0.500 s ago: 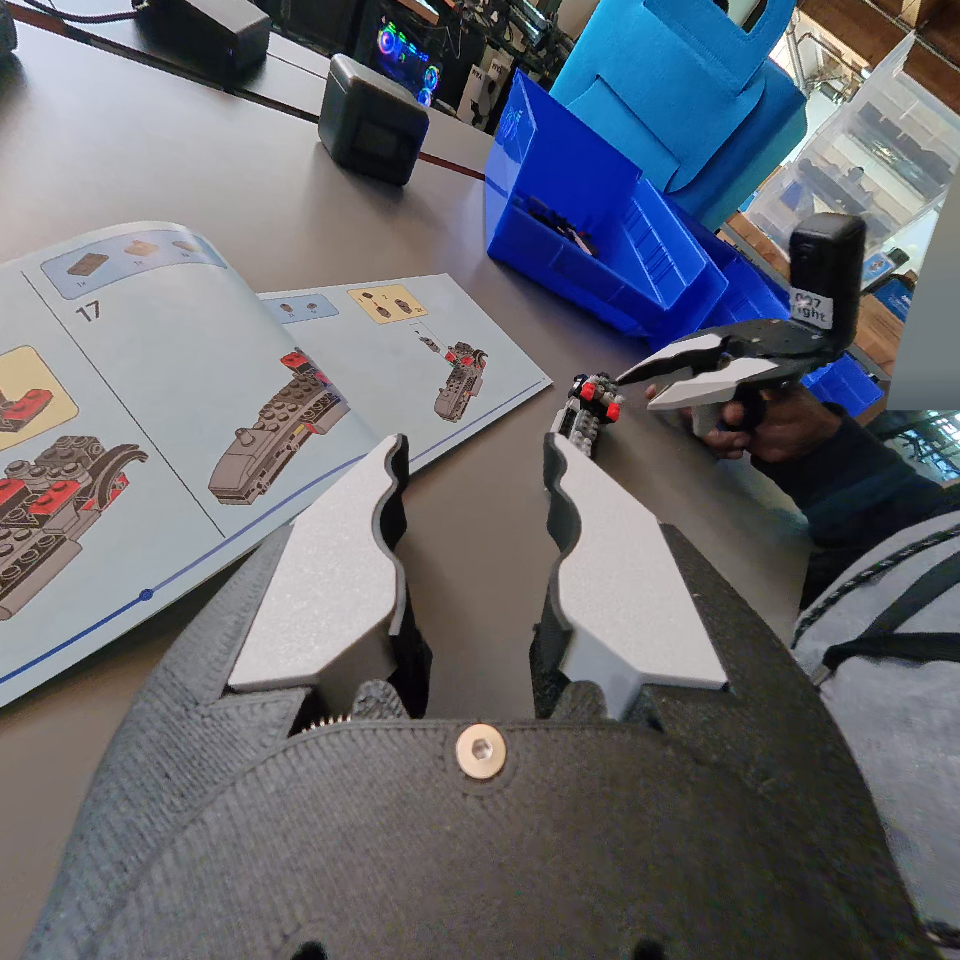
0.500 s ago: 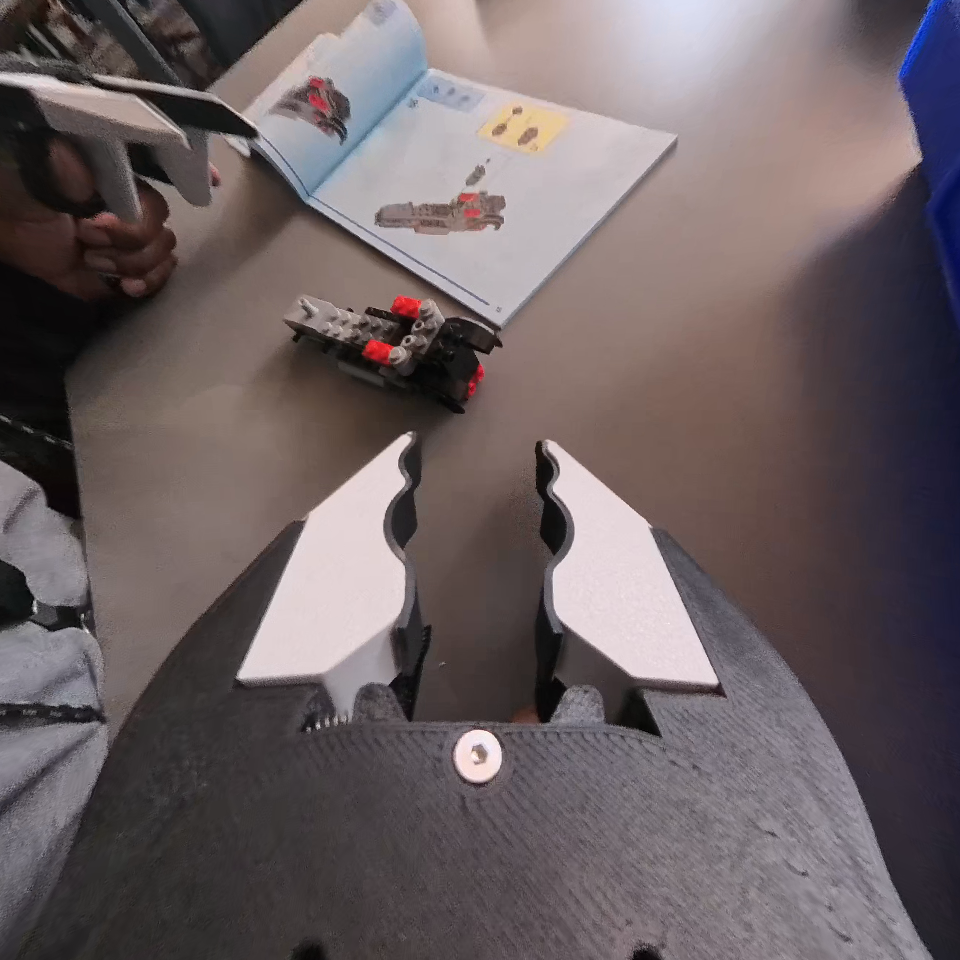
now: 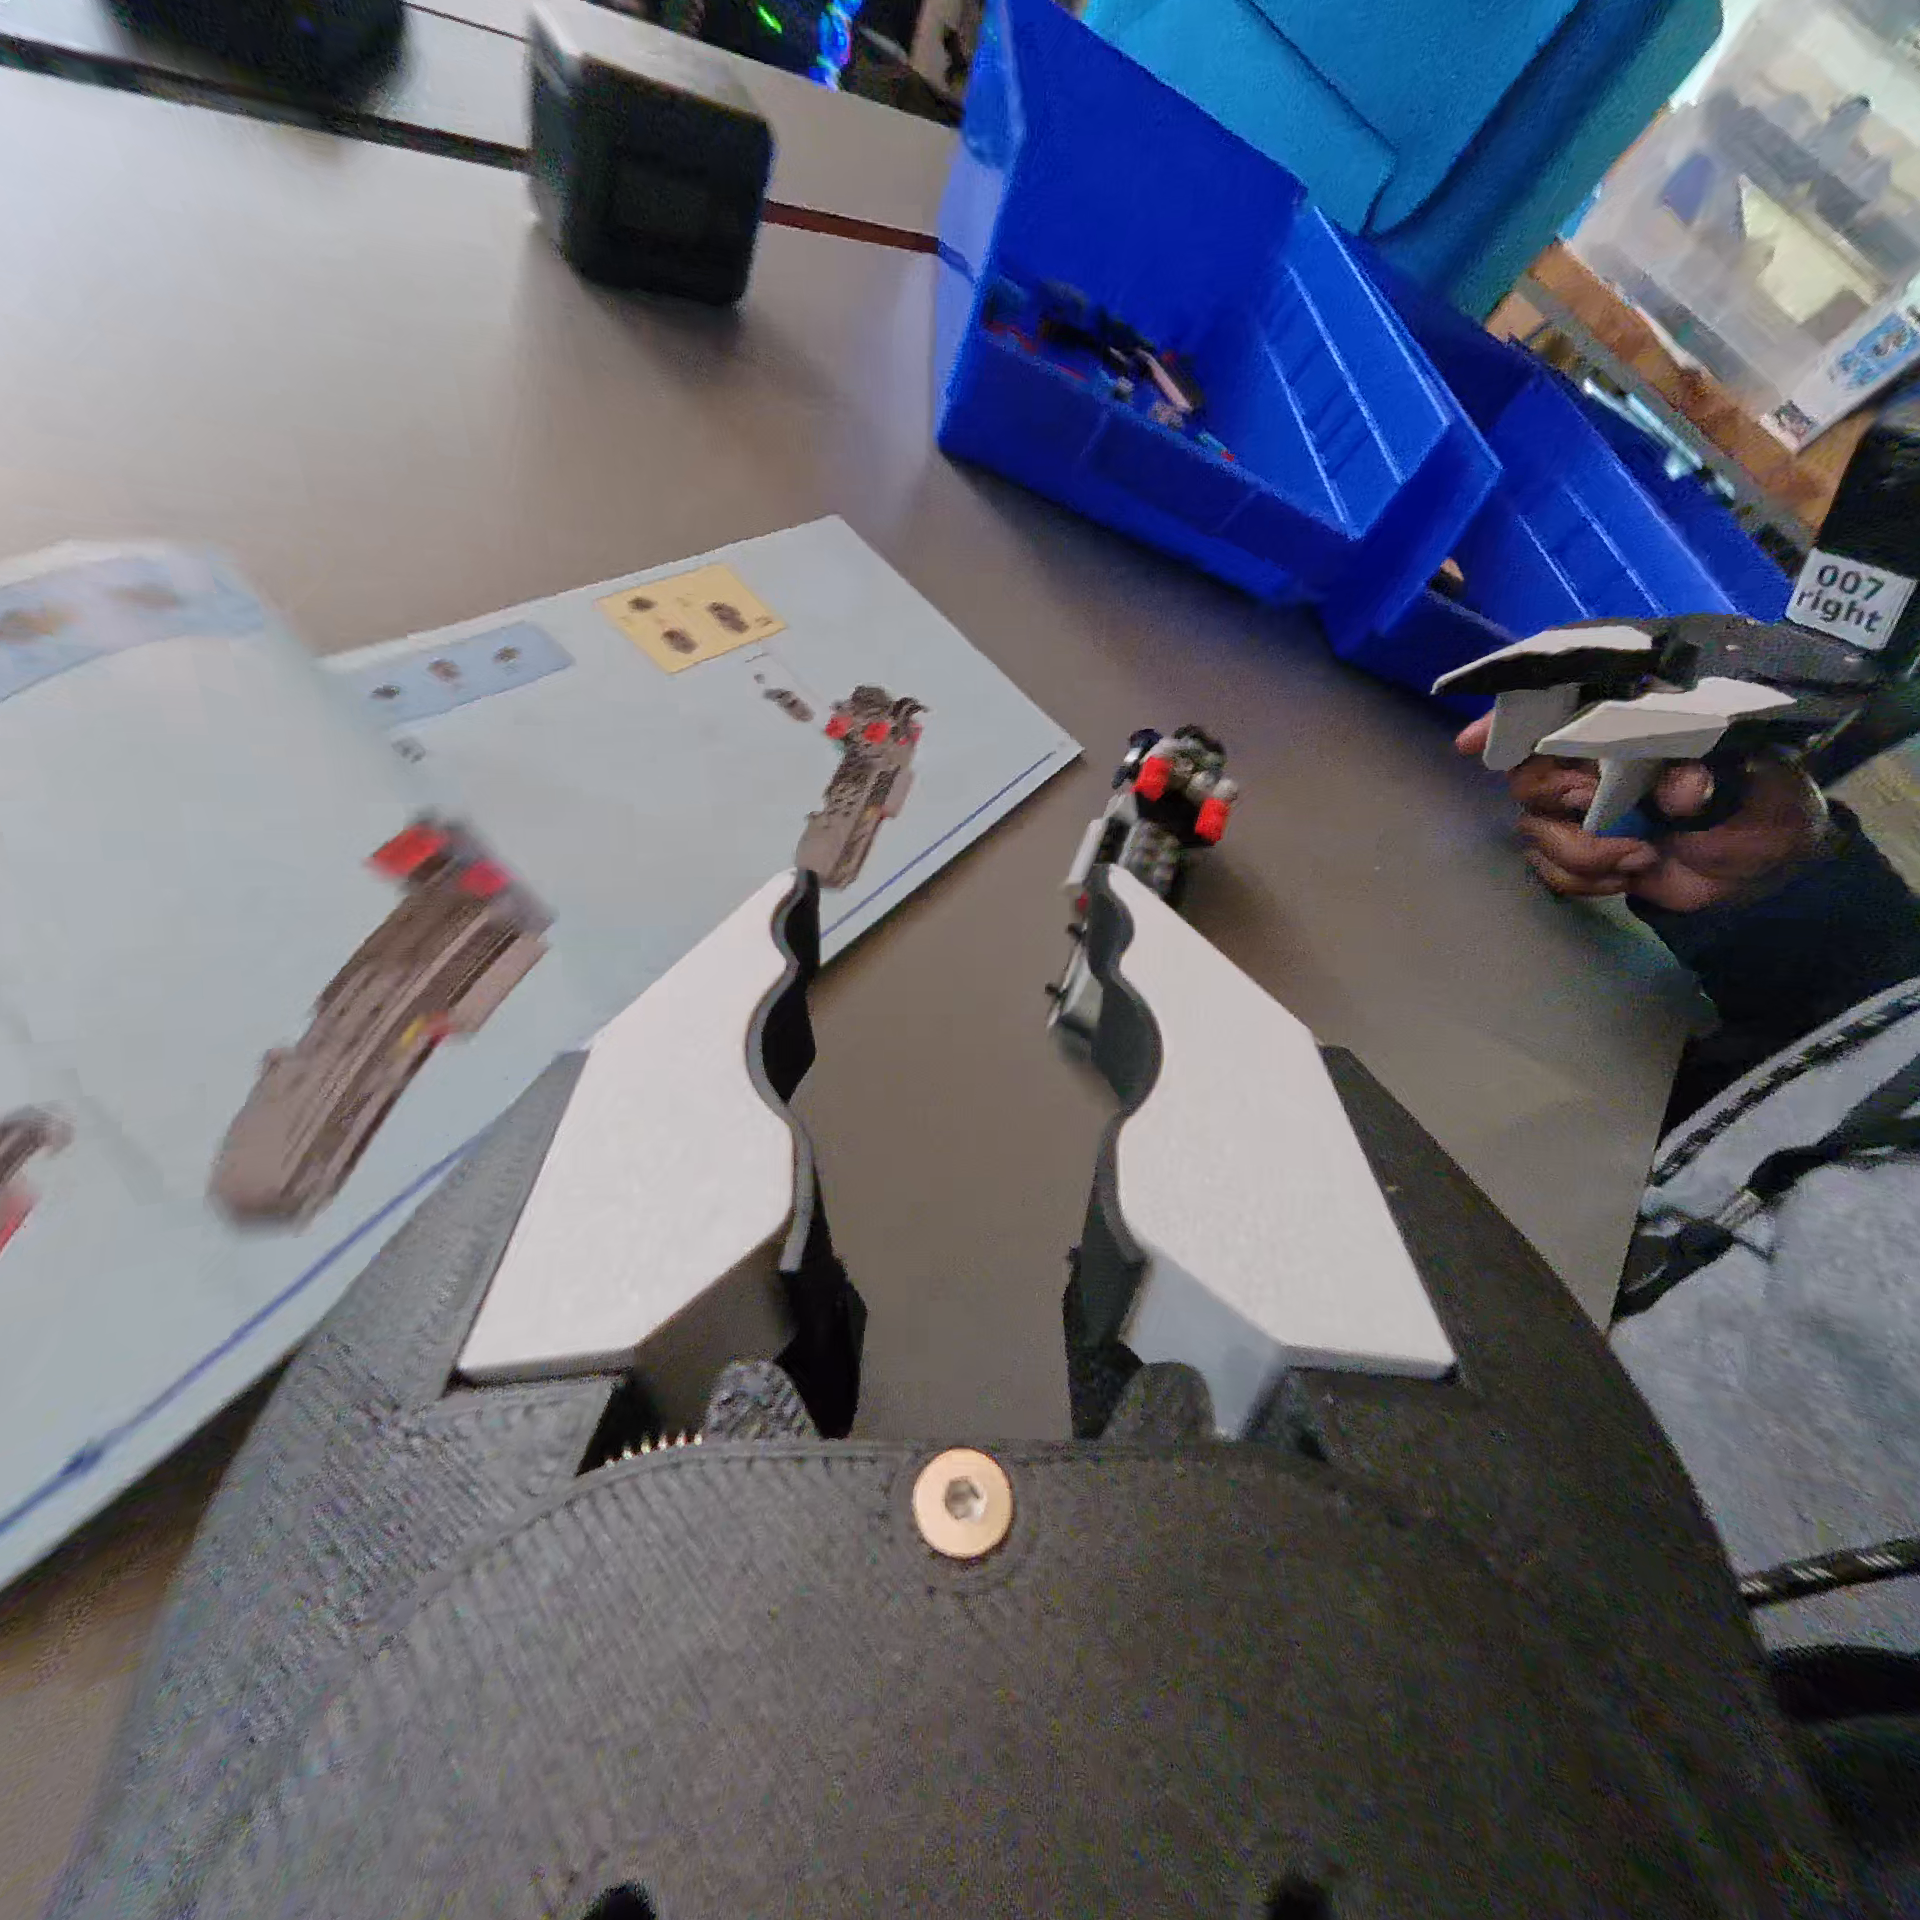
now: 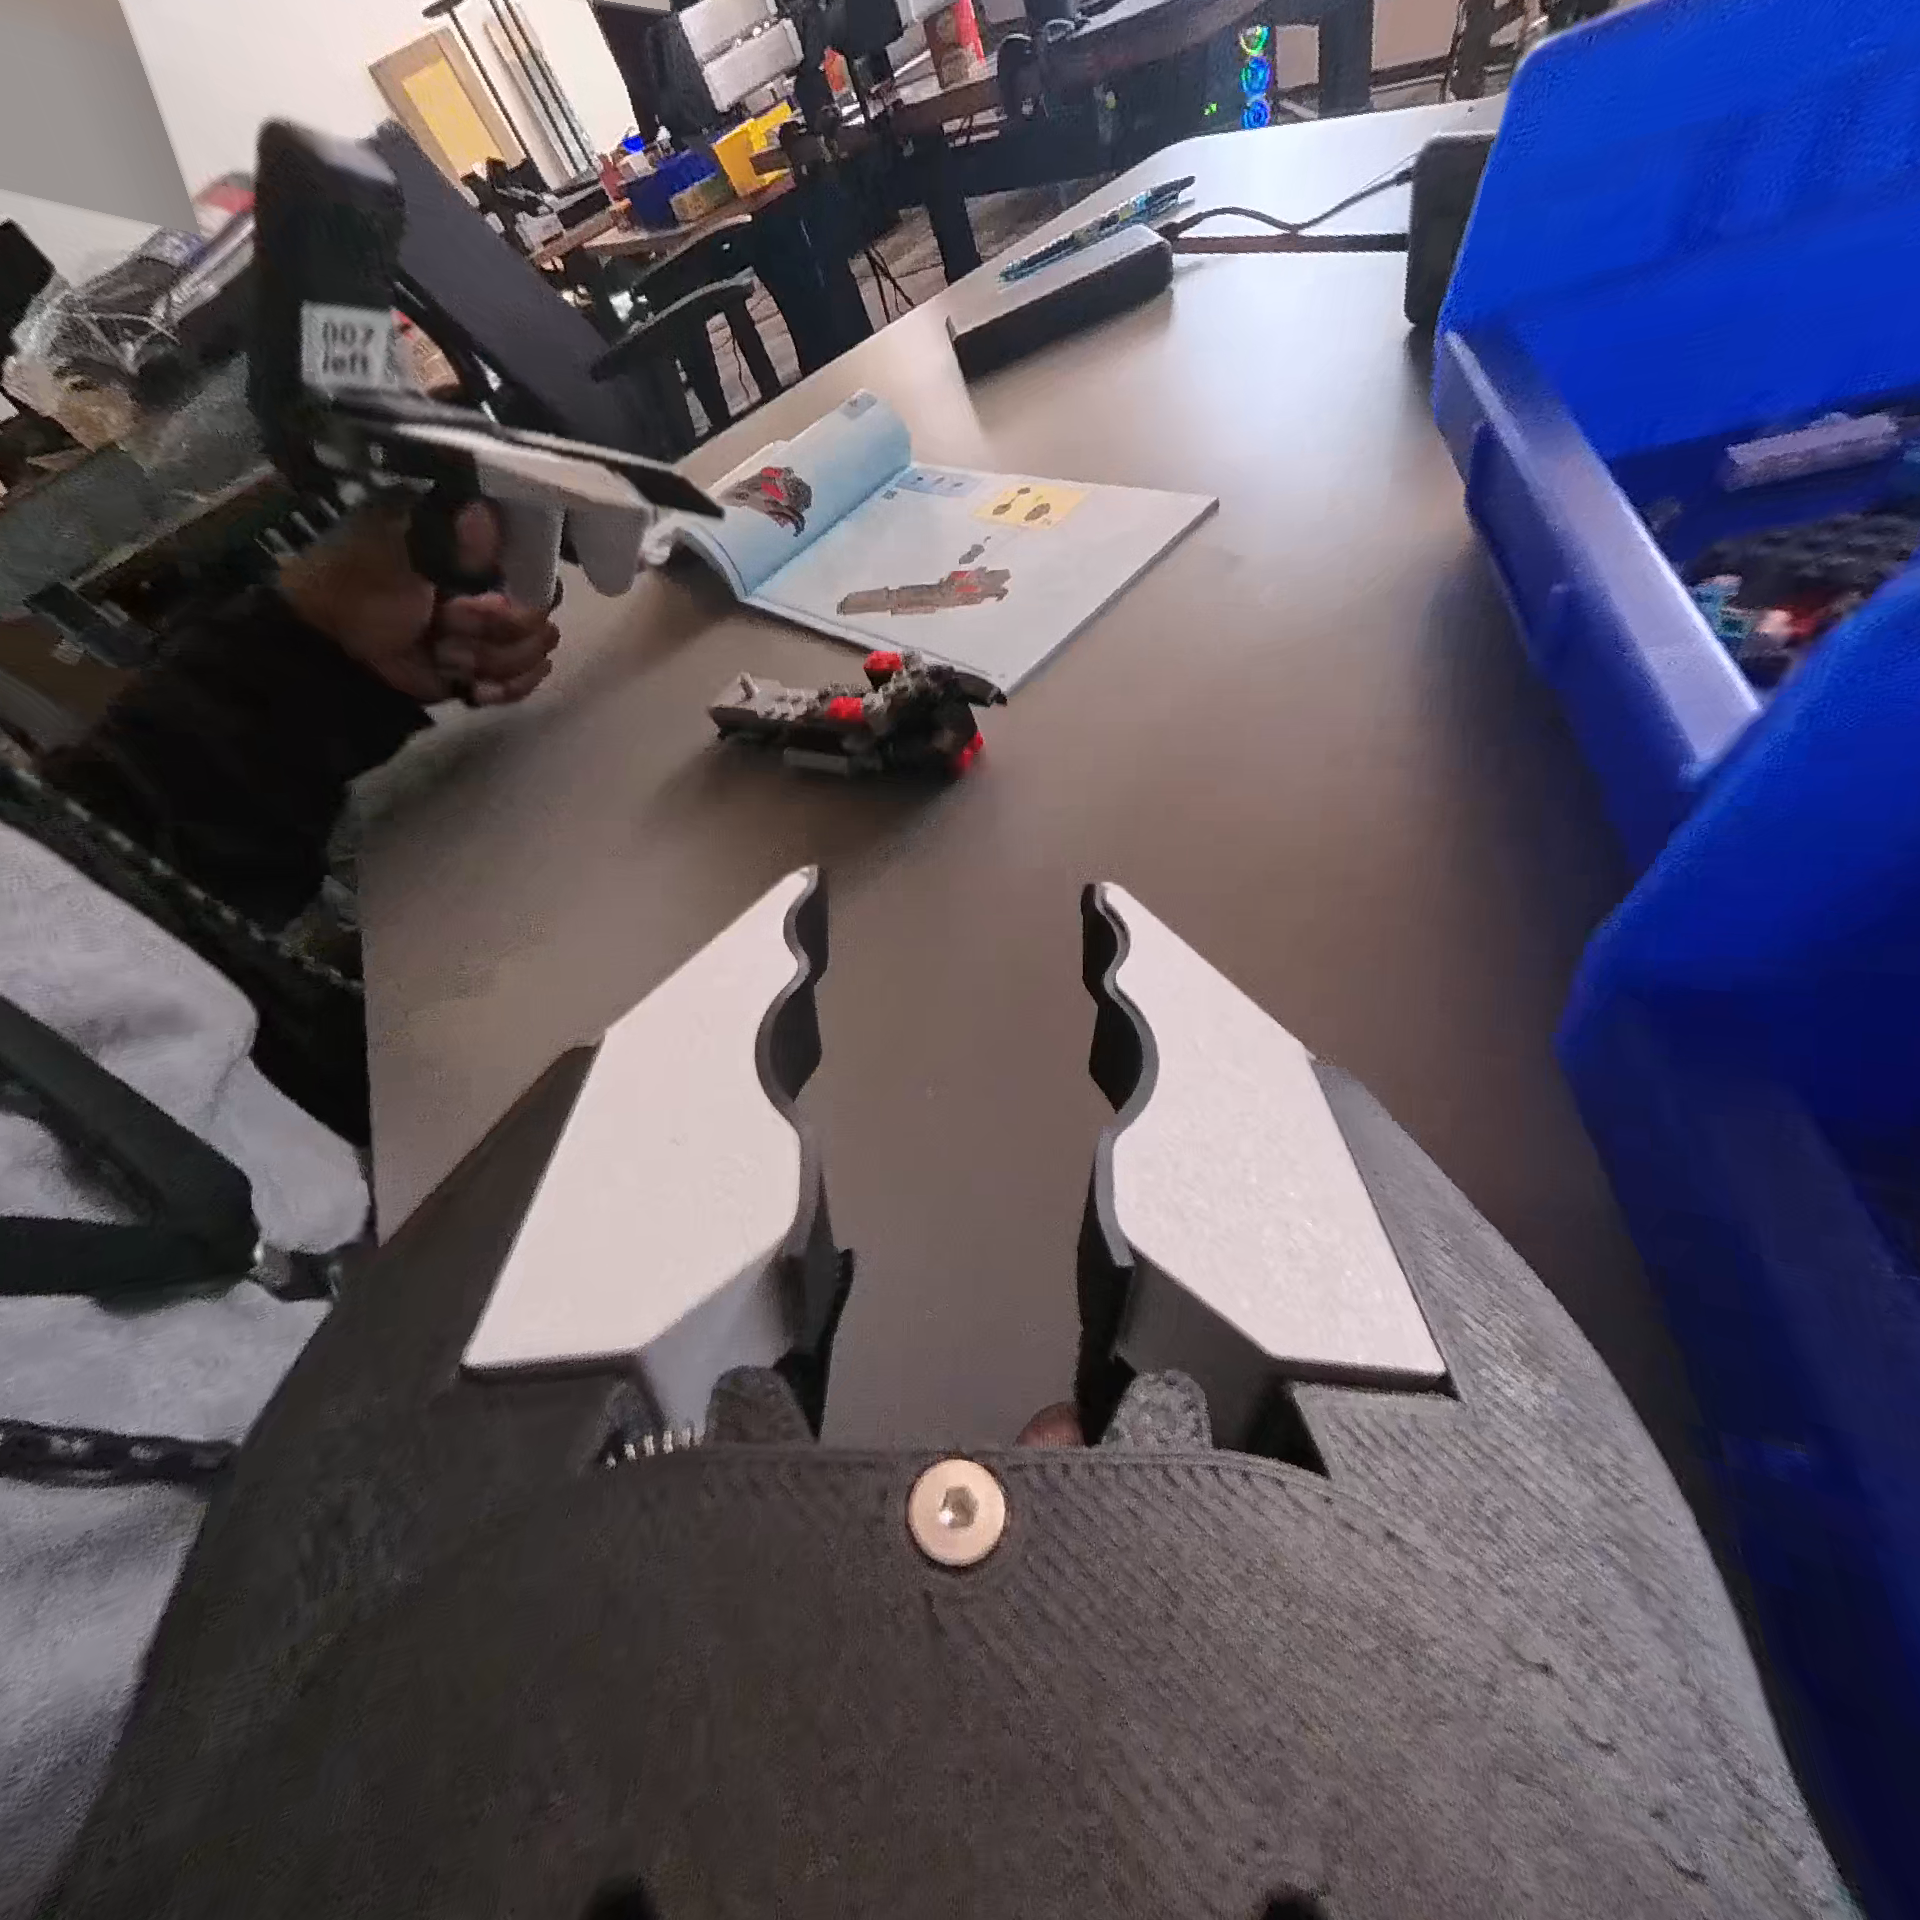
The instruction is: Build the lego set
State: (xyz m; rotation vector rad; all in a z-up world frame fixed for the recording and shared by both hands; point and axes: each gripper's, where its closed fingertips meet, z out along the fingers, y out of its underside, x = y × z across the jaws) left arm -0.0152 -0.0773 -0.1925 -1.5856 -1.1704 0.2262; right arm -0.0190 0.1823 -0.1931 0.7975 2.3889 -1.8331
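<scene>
A part-built lego model [image 3: 1158, 821], grey and black with red bricks, lies on the dark table just right of the open instruction booklet [image 3: 582, 790]. It also shows in the right wrist view [image 4: 852, 717], beside the booklet [image 4: 966, 561]. My left gripper [image 3: 951, 894] is open and empty, its right fingertip overlapping the model's near end in the view. My right gripper [image 4: 951, 894] is open and empty, held back from the model above bare table. Each gripper also shows in the other's view, the right one [image 3: 1496, 707] and the left one [image 4: 665, 509].
Blue parts bins [image 3: 1195, 343] with loose bricks stand at the back right, close on the right in the right wrist view [image 4: 1714, 520]. A black box [image 3: 649, 187] sits at the back. A person's hand [image 3: 1652, 842] and grey sleeve are at the right.
My left gripper has moved forward toward the model. My right gripper has drawn back and tilted up from the model, so the room and bins now show. Both stay open.
</scene>
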